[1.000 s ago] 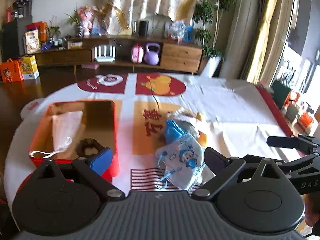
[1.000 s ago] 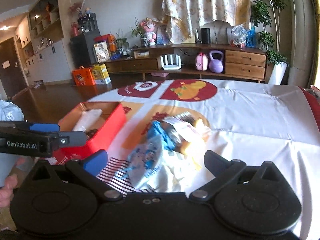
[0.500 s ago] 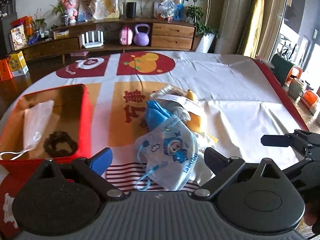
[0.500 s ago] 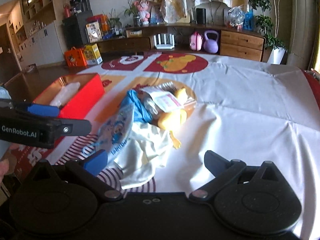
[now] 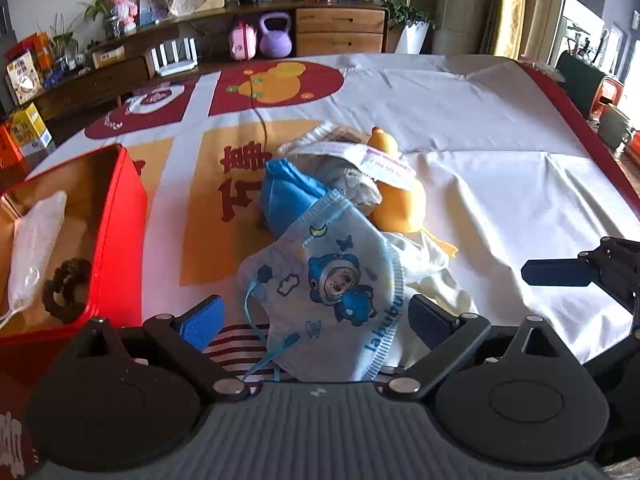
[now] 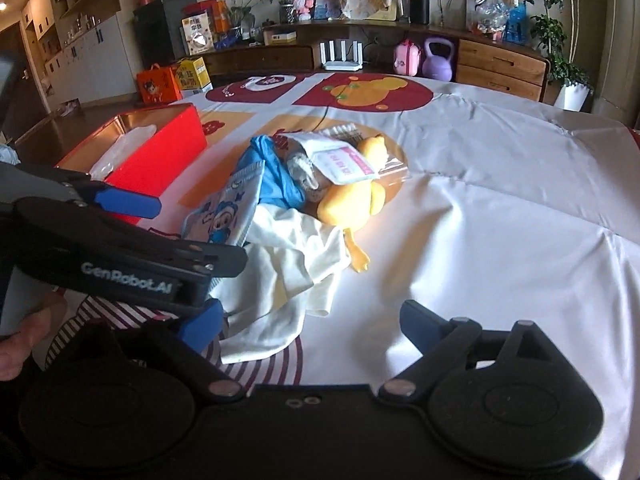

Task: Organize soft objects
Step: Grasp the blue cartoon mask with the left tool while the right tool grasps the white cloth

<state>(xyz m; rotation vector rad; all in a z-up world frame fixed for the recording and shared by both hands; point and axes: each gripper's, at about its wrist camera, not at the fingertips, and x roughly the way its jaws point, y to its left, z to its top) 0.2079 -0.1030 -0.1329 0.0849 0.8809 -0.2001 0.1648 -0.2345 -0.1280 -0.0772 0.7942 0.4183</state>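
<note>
We are holding our left gripper [image 5: 312, 316] low over the table [image 5: 500, 184], its jaws standing wide apart, and the pale blue cartoon mask [image 5: 328, 296] is lying between the two fingers, its lower edge reaching back toward the gripper body. Neither pad is pressing on it. Just beyond the mask, straight out from the fingertips, the rest of the pile is sitting together — a blue cloth [image 5: 288, 196], a yellow plush duck [image 5: 400, 200] with a white packet [image 5: 384, 160] draped across it, and a cream cloth [image 5: 432, 272] spreading out beside the right finger. Off to the outside of the left finger the red box [image 5: 116, 232] is standing open, with a white mask [image 5: 32, 240] and a dark hair tie [image 5: 66, 290] already lying inside.

Our right gripper [image 6: 312, 322] is also open, though its jaws have just been closing a little — nothing is caught between the pads. The hem of the cream cloth is lying just inside its left finger [image 6: 200, 322], and the bare white tablecloth is filling the space ahead of its right finger [image 6: 424, 324].
</note>
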